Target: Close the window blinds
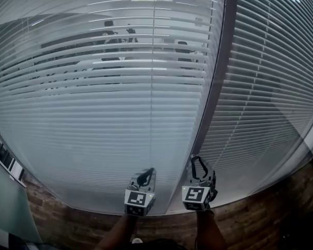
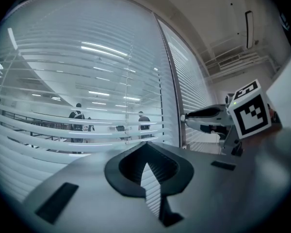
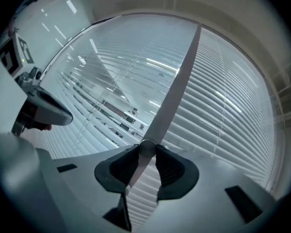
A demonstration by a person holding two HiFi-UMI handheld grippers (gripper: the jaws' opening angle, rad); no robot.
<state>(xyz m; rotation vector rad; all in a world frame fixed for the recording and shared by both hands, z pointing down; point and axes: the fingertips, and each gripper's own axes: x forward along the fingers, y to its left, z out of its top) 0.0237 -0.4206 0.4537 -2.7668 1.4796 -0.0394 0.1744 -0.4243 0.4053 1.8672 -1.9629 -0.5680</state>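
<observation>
White slatted blinds cover two glass panels. Left blind [image 1: 120, 113]: the upper slats are tilted open enough to see an office beyond, the lower rows read almost solid. Right blind [image 1: 271, 87]: slats lie flatter, no view through. A grey frame post [image 1: 219, 82] runs top to bottom between the panels. A brick-pattern floor strip [image 1: 261, 212] lies along the base.

Through the open slats, the left gripper view shows people [image 2: 77, 118] standing on the far side of the glass; no detail on them.

Both grippers are low in the head view, side by side, pointing at the glass. Left gripper [image 1: 147, 173] sits in front of the left blind's lower edge, just left of the post. Its jaw tips meet at a point with nothing between them, and it is not touching the blind as far as I can see.

Right gripper [image 1: 196, 160] is on the post. The right gripper view shows a small round grey knob [image 3: 146, 148] on the post, between the jaw tips. The pads sit against it on both sides, so the grip is on the knob, with the jaws held fairly wide by it.
</observation>
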